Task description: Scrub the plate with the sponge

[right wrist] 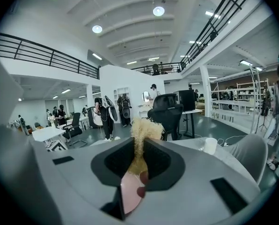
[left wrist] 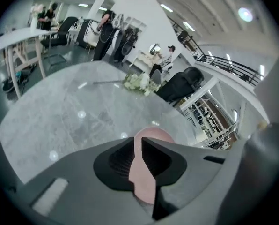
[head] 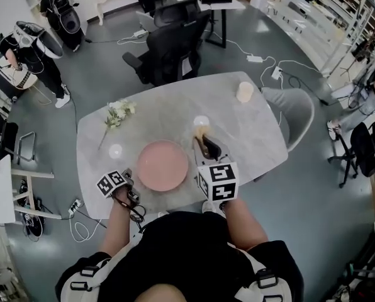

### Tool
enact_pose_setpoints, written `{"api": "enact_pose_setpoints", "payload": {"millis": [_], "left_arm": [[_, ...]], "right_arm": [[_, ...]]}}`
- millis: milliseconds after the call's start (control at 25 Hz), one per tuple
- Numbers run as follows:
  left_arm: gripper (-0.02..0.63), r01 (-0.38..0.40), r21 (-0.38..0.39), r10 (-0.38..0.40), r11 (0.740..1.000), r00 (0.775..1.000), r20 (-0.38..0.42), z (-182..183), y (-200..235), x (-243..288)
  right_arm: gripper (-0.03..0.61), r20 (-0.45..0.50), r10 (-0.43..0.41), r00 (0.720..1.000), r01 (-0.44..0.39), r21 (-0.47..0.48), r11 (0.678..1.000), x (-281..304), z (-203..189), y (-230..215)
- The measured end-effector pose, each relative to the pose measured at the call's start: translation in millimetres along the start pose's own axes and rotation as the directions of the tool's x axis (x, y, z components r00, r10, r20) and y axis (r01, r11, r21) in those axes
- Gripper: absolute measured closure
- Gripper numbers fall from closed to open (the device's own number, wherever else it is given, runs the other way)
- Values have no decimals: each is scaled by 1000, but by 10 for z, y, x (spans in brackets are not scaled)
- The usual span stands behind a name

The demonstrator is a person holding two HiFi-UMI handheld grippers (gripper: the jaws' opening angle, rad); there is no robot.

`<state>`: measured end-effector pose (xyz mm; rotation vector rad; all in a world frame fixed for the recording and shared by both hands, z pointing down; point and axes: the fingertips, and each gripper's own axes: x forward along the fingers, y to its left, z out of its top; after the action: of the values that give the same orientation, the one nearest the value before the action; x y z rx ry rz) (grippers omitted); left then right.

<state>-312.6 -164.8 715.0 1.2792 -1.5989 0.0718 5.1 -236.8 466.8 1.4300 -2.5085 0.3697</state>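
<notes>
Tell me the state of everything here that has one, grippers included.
Left gripper: shut on the plate's rim.
Right gripper: shut on the sponge.
Plate: flat on the table, clamped at its edge.
Sponge: clamped, off to the plate's right.
Cup: upright.
Flowers: lying down.

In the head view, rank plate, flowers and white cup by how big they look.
1. Pink plate.
2. Flowers, counting the stem.
3. White cup, smallest, though it stands farther from the camera.
</notes>
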Motion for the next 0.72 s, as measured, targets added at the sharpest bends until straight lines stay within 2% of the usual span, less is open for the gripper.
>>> {"api": "enact_pose_setpoints", "payload": {"millis": [80,200,280,360,440,560,600,640,680,720], "left_arm": [[560,1,115,-14,993,994,105,309,-234,-232],[560,-8,264,-64,964,963,263,725,-635,-637],[569,-3,320,-118,947,926,358,938,-883,-913],[578,-19,379,-168,925,875,453,1134,-1106,-1225],[589,-62,455,-223,889,808,546,1312,-1346,-1584],[604,-162,570,-312,805,702,640,1445,-1723,-2066],[604,-202,602,-332,773,679,654,1439,-1831,-2169],[606,-234,627,-346,743,667,660,1407,-1922,-2232],[607,-249,646,-358,722,664,656,1357,-1996,-2257],[607,-245,659,-367,711,670,645,1295,-2049,-2248]], "right_arm": [[520,20,18,1000,-18,-1,1000,43,58,61],[521,72,44,996,-45,5,999,90,177,150],[522,115,60,992,-61,8,998,94,262,195],[522,163,71,984,-75,14,997,80,352,232],[522,208,77,975,-83,21,996,66,438,259],[522,256,93,962,-101,16,995,67,532,298],[522,269,106,957,-111,4,994,70,561,323],[522,282,121,952,-123,-12,992,72,588,356],[522,294,135,946,-132,-30,991,74,614,391],[522,304,146,941,-138,-48,989,76,636,425]]}}
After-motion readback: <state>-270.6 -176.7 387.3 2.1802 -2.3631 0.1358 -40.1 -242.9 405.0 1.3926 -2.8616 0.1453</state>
